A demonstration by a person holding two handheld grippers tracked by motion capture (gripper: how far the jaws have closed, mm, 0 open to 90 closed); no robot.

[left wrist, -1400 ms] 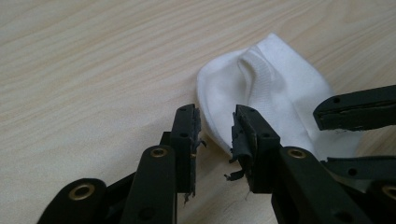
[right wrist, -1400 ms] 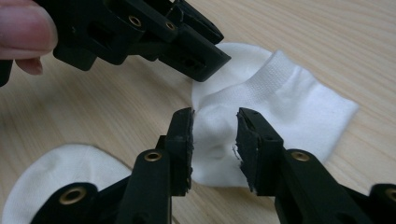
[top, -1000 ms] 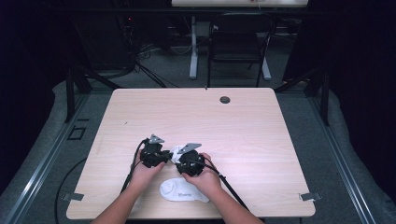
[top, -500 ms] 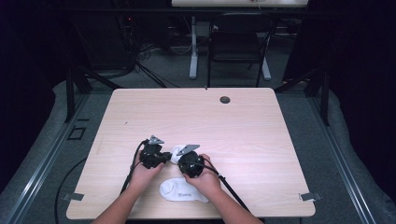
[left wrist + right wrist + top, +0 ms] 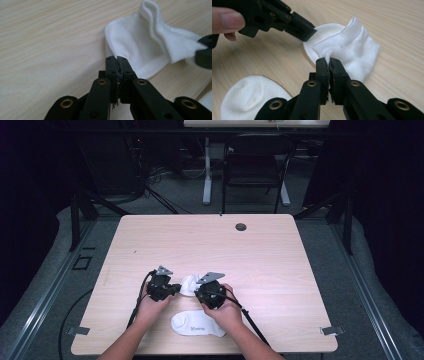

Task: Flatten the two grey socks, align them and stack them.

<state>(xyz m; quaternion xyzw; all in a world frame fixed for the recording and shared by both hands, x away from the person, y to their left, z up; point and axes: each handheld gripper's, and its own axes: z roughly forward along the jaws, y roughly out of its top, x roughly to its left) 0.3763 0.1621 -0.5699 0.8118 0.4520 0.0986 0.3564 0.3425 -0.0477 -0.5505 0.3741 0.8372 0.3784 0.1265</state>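
Your left gripper (image 5: 117, 60) is clamped on the cuff edge of the white sock (image 5: 140, 47), its jaws having just been closing. Your right gripper (image 5: 328, 61) is pinched on the same sock's opposite edge, likewise just closing. That sock lies just beyond the second sock (image 5: 197, 323), near the table's (image 5: 280, 250) front edge.

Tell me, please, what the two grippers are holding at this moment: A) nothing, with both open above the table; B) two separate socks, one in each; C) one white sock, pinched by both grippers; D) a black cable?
C: the left gripper and the right gripper are each closed on an edge of the same white sock, while the second sock lies untouched nearer the person.
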